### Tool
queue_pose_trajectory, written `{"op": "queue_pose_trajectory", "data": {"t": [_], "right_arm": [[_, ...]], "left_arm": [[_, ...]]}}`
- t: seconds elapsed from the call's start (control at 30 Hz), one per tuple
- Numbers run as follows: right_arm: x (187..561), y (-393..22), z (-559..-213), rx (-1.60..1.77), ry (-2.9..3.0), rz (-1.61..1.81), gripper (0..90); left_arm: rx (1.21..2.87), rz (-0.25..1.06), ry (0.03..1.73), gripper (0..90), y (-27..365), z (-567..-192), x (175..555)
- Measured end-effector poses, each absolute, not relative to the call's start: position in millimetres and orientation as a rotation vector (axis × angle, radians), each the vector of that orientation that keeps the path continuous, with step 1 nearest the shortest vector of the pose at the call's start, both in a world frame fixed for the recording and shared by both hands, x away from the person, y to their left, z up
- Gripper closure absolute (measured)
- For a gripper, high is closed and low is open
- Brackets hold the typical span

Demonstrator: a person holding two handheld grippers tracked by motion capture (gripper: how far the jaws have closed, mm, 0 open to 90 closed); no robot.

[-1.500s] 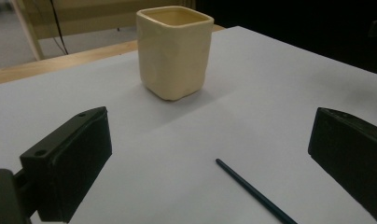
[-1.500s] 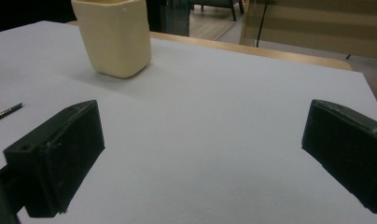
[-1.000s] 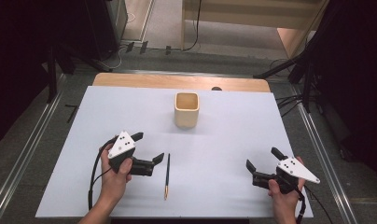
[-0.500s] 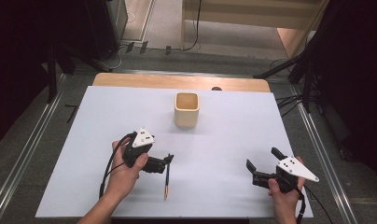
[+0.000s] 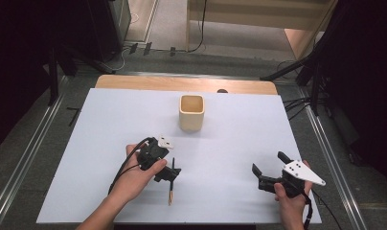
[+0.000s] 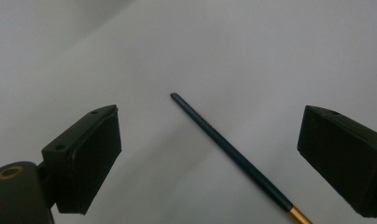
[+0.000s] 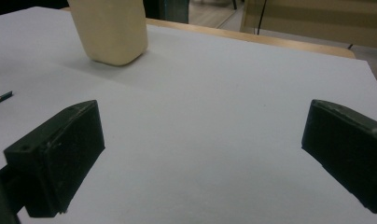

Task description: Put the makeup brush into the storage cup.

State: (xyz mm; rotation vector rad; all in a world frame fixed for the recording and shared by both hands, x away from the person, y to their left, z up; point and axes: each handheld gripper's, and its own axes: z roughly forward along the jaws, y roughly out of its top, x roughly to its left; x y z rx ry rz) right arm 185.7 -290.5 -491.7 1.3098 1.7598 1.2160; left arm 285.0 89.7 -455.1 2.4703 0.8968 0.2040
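High view: left gripper [image 5: 171, 173] hovers over the pencil [image 5: 171, 192] on the white tabletop [image 5: 230, 143], its fingers just closing slightly, nothing pinched; right gripper [image 5: 268, 168] sits well apart. Beige cup [image 5: 191, 112] stands beyond.
Left gripper view: I see the pencil [image 6: 228, 149] lying diagonally between spread fingers [image 6: 84, 158], untouched.
Right gripper view: fingers [image 7: 60, 158] released, over bare tabletop.

My left gripper [image 5: 168, 173] tilts downward from my left hand [image 5: 134, 175], its jaws spread wide, having just closed in slightly with neither pad touching anything. My right gripper [image 5: 267, 168] sits low in my right hand [image 5: 287, 194], jaws wide apart.
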Motion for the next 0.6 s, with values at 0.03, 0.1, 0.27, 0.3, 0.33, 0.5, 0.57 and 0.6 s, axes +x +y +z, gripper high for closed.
{"op": "queue_pose_trajectory", "data": {"t": [0.03, 0.1, 0.27, 0.3, 0.33, 0.5, 0.57, 0.6], "right_arm": [[186, -290, -492, 1.310, 1.760, 1.216, 0.0], [186, -291, -492, 1.309, 1.761, 1.215, 0.0], [187, -292, -493, 1.320, 1.761, 1.209, 0.0], [187, -291, -493, 1.323, 1.763, 1.206, 0.0], [187, -291, -493, 1.327, 1.764, 1.205, 0.0], [188, -291, -494, 1.324, 1.771, 1.196, 0.0], [188, -291, -495, 1.328, 1.773, 1.193, 0.0], [188, -291, -495, 1.329, 1.773, 1.192, 0.0]], "left_arm": [[2.470, 0.204, 0.897, 6.3, 90, -455, 285], [2.507, 0.192, 0.923, 6.3, 87, -458, 285], [2.586, 0.130, 0.971, 6.7, 82, -466, 285], [2.586, 0.130, 0.971, 8.1, 82, -466, 285], [2.604, 0.121, 0.984, 11.6, 81, -468, 285], [2.672, 0.085, 0.976, 15.0, 78, -475, 282], [2.679, 0.062, 0.961, 19.8, 78, -475, 280], [2.680, 0.067, 0.961, 22.8, 78, -475, 279]]}}
